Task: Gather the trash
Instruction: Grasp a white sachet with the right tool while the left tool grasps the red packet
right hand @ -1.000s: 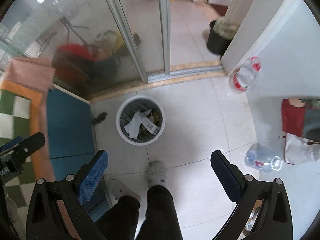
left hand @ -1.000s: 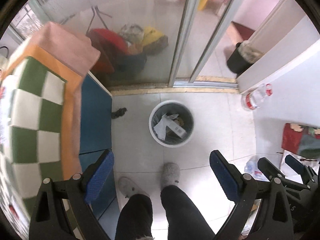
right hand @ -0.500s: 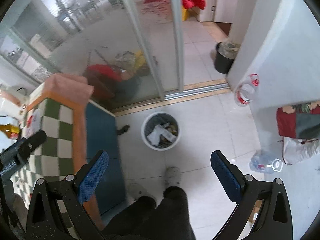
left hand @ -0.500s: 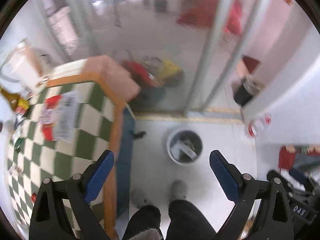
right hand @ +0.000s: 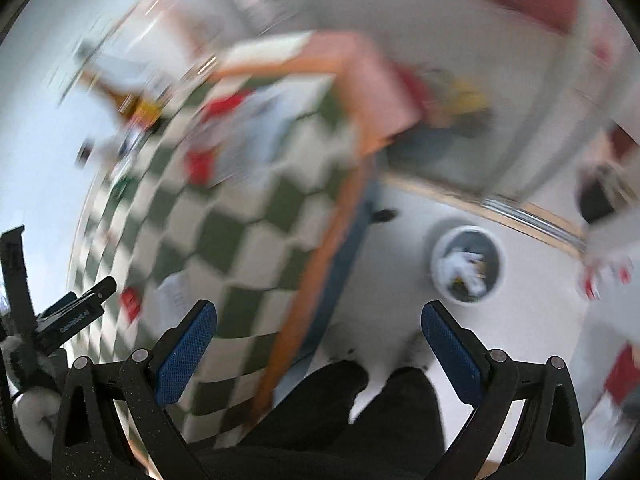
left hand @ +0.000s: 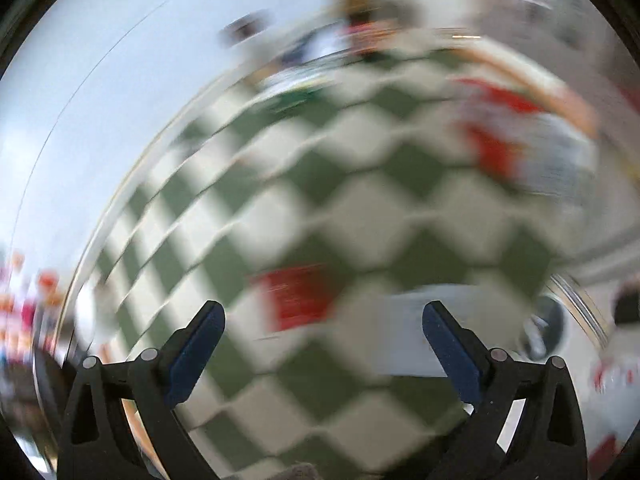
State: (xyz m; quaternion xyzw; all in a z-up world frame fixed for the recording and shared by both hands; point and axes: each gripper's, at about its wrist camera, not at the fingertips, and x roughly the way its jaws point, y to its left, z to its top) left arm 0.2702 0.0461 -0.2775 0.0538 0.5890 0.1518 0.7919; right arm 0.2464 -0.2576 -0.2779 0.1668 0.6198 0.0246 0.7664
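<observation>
Left wrist view, badly blurred, shows the left gripper (left hand: 322, 344) released and empty above the checked tablecloth (left hand: 360, 208). A small red packet (left hand: 298, 296) lies just ahead, near the table's front edge. It looks light, thin and crinkly, best pinched by one edge. The right gripper (right hand: 318, 340) is also released, empty.

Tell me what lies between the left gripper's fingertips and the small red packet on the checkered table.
Only bare checkered cloth, going by the blurred left wrist view. The left gripper is open, and the red packet lies just beyond its fingertips, slightly left of centre.
</observation>
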